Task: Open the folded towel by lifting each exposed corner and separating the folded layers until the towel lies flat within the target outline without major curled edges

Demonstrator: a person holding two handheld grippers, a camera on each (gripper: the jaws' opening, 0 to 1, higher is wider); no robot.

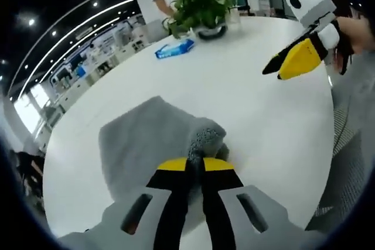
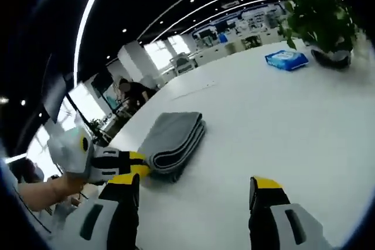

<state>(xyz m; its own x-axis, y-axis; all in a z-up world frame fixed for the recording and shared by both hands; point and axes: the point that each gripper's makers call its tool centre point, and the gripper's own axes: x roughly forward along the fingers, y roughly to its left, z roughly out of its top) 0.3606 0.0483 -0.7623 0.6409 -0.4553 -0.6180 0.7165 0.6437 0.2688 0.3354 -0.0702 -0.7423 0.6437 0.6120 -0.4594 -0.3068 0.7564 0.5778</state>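
Left gripper view has my left gripper (image 1: 202,165) pinching a bunched corner of the grey towel (image 1: 146,139), its jaws pressed together on the cloth, presumably so I can peel that top layer back. The towel lies folded on the white table (image 1: 234,80), several layers stacked (right gripper view shows the rounded fold edges plainly). My right gripper (image 2: 196,188) hangs clear of the cloth with jaws spread wide, free to take another corner once this one lifts.
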